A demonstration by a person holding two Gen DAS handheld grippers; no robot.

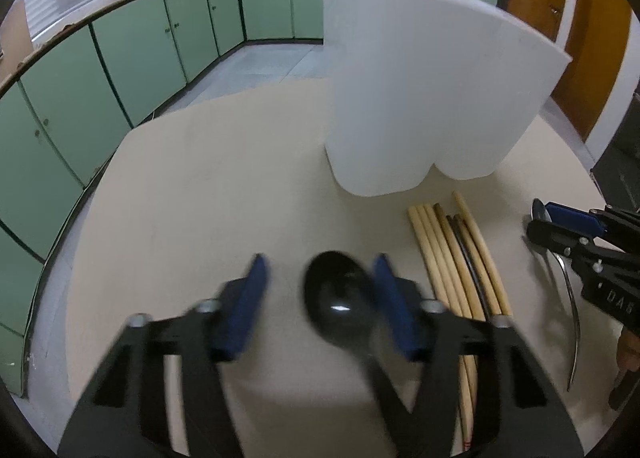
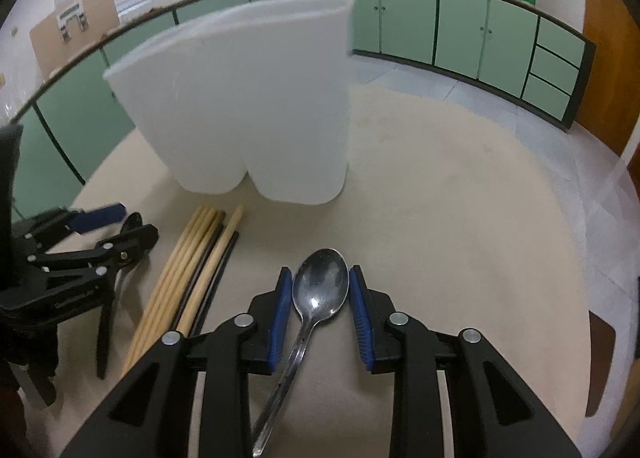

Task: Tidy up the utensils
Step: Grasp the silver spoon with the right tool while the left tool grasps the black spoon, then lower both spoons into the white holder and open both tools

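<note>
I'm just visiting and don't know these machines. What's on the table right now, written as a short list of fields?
Surface: beige table
Container: white plastic utensil holder, upright, behind the utensils
Chopsticks: bundle lying flat between the two spoons, mostly wooden, a few dark
Left gripper: open, fingers either side of the black spoon; blurred
Right gripper: open, fingers either side of the metal spoon
Contact with spoons: cannot tell

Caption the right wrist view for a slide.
Open right gripper straddles a metal spoon; chopsticks and white holder beyond.
</note>
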